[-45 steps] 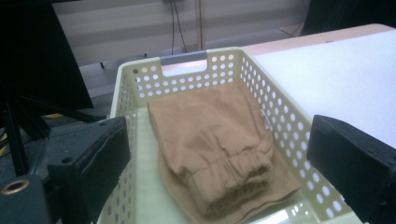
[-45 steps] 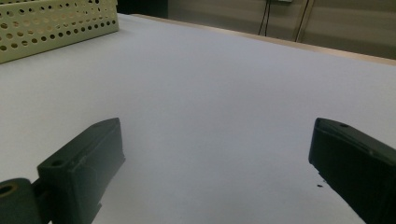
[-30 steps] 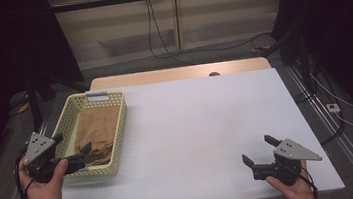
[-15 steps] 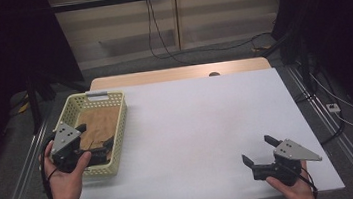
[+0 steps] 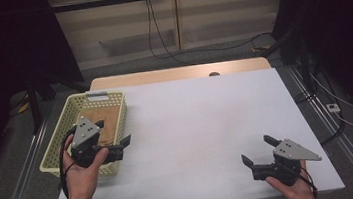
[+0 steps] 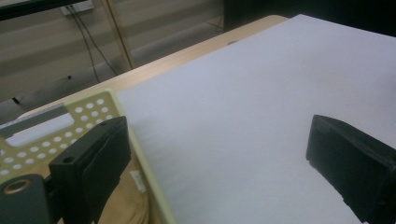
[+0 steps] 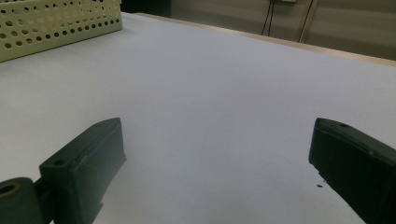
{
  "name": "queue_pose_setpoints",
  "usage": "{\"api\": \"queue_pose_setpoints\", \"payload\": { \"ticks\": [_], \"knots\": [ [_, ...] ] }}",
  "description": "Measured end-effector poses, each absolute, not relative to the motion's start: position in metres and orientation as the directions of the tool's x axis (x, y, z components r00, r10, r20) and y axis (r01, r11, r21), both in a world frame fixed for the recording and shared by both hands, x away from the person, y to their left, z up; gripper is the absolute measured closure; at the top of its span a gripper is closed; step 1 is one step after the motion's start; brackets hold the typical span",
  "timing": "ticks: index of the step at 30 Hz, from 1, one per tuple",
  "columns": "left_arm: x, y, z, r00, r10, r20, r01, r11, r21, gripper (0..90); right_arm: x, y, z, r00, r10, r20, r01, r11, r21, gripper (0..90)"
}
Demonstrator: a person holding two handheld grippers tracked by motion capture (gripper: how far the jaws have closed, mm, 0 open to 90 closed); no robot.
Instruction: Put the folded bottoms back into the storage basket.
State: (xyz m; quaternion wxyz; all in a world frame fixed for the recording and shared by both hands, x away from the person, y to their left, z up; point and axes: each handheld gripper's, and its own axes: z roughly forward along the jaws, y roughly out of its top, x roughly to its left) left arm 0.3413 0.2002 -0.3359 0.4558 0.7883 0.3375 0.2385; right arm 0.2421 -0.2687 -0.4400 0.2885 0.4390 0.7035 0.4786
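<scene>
High view: the left claw [image 5: 116, 134] hangs at the lower left of the frame over the near right rim of the pale yellow perforated plastic basket [image 5: 64, 135], spread wide and holding nothing. Inside the basket lies a tan folded cloth [image 5: 107, 118]. Judged step: the approach to pick that cloth out — the next move calls for a descent into the basket and a closing on the fabric. The right claw [image 5: 257, 150] sits at the lower right, released and empty, over the white table [image 5: 202, 121].

Left gripper view: jaws far apart, one over the basket edge, one over bare table; the cloth shows at the bottom left, untouched.

Right gripper view: jaws wide apart, nothing between them — the basket stands at the upper left.
</scene>
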Motion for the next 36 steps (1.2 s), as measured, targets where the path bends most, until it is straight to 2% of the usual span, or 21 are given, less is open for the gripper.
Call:
{"api": "queue_pose_setpoints", "payload": {
  "ticks": [12, 17, 27, 36],
  "knots": [
    [0.346, 0.169, -0.343, 0.709, 0.703, 0.048, 0.306, -0.368, 0.878, 5.7, 0.242, -0.269, -0.440, -0.450, 0.893, 0.017, 0.344, 0.155, 0.926, 3.3],
    [0.348, 0.156, -0.353, 0.702, 0.710, 0.043, 0.313, -0.363, 0.878, 3.8, 0.242, -0.269, -0.440, -0.449, 0.894, 0.018, 0.345, 0.154, 0.926, 3.2],
    [0.346, 0.133, -0.370, 0.749, 0.661, 0.043, 0.315, -0.412, 0.855, 4.3, 0.243, -0.267, -0.441, -0.454, 0.891, 0.016, 0.345, 0.159, 0.925, 3.2],
    [0.340, 0.130, -0.388, 0.762, 0.648, -0.008, 0.335, -0.382, 0.861, 4.5, 0.243, -0.267, -0.441, -0.454, 0.891, 0.022, 0.345, 0.153, 0.926, 3.2]
  ]
}}
